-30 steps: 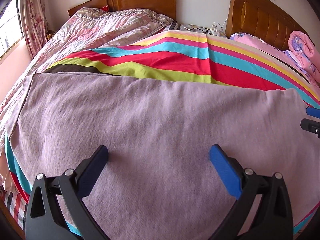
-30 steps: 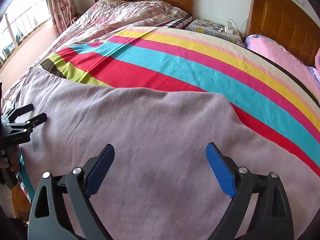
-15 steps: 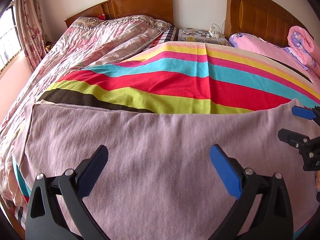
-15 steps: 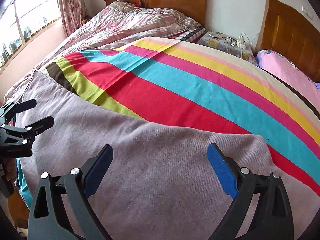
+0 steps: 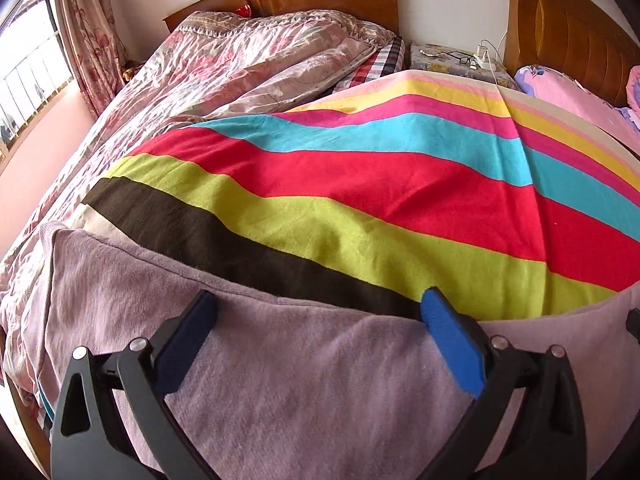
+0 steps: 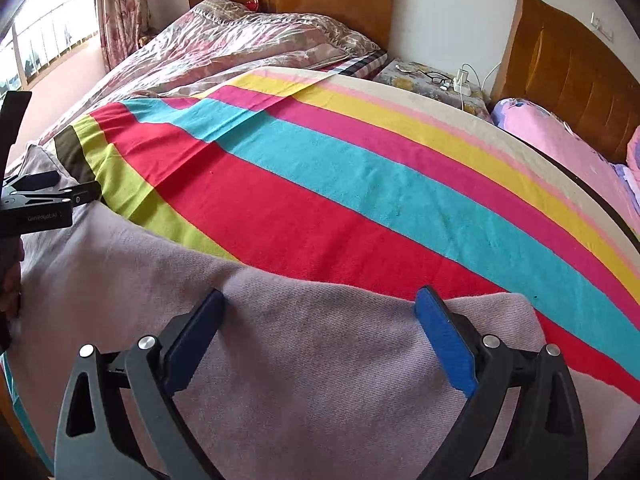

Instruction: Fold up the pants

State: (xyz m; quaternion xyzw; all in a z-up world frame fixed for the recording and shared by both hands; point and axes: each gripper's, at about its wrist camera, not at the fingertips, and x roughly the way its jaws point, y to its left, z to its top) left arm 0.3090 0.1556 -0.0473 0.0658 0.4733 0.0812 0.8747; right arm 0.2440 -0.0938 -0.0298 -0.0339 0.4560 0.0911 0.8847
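Both grippers withdrew; jaws wide over pants (image 5: 300, 380).

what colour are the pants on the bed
Pale mauve-lilac pants, plain with no pattern; clearest in the right wrist view.

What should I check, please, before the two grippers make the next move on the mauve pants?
1. Left gripper open, holding nothing: ok.
2. Right gripper open, holding nothing: ok.
3. Pants lie spread on the striped blanket: ok.
4. Far edge of the pants between each gripper's fingers: ok, it lies near the fingertips in both views.
5. Fingers touching the fabric: cannot tell.
6. Near edge of the pants, below the grippers: cannot tell, it is hidden.
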